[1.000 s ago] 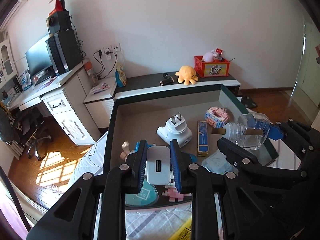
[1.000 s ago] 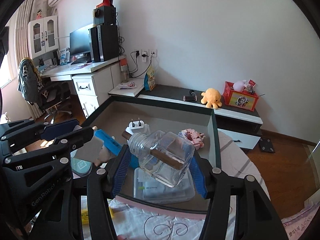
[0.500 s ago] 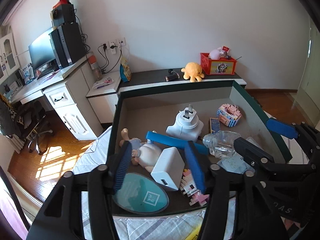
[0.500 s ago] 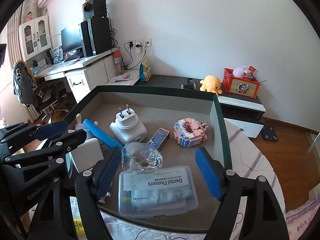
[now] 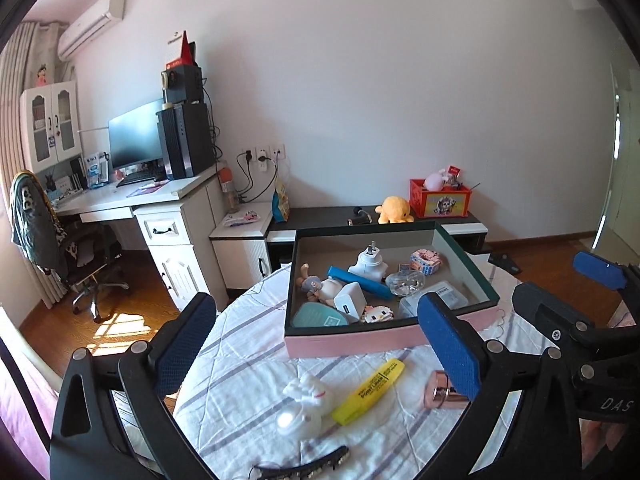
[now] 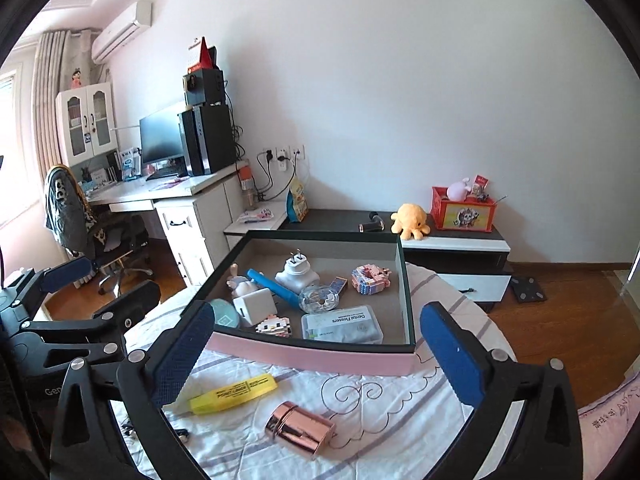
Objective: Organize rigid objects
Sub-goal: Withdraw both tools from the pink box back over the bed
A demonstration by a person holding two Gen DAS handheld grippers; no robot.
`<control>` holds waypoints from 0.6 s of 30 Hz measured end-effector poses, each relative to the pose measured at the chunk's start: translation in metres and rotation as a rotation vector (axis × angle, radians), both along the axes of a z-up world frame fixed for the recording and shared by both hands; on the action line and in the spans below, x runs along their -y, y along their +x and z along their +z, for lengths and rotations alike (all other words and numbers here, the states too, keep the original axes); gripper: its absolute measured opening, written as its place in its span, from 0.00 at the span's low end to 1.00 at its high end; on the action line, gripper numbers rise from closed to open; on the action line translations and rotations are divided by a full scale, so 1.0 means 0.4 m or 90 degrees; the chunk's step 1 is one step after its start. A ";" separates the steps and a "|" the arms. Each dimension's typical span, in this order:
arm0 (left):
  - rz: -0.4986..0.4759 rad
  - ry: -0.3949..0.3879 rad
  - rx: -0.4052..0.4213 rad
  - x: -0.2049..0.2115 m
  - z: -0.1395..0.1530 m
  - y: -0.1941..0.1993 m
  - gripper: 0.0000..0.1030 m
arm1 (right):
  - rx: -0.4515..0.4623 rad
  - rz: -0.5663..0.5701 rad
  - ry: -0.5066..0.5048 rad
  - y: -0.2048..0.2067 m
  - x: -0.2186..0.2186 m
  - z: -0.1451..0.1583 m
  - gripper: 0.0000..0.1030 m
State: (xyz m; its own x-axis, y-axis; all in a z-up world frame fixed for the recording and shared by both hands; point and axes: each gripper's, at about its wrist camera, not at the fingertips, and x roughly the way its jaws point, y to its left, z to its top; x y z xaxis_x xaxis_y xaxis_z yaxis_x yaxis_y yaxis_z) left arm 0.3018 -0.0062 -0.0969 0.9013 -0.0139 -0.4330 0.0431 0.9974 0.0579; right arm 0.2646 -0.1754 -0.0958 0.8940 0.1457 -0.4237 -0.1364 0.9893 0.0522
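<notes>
Rigid objects mostly sit in the pink-sided box (image 6: 312, 354) already: my white charger (image 5: 350, 302) and glass bottle (image 6: 319, 298) lie there among the plug adapter (image 6: 298, 270), brick models and flosser case (image 6: 341, 324). Left on the bed in front of it are the yellow highlighter (image 6: 234, 393), rose-gold cylinder (image 6: 300, 430), white toy (image 5: 304, 406) and hair clip (image 5: 304, 468). Both sets of fingers have just been opening and stand wide, nothing between them, left gripper (image 5: 316, 354) and right gripper (image 6: 316, 354) hanging short of the box, tilted slightly down.
</notes>
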 end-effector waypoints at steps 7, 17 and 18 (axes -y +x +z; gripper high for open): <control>0.021 -0.009 0.061 -0.023 0.041 -0.230 1.00 | 0.064 -0.040 -0.019 -0.233 -0.027 0.050 1.00; 0.021 -0.018 0.126 -0.046 0.096 -0.451 1.00 | 0.115 -0.057 -0.007 -0.448 -0.054 0.107 1.00; 0.019 -0.023 0.132 -0.049 0.103 -0.466 1.00 | 0.123 -0.057 -0.010 -0.464 -0.057 0.115 1.00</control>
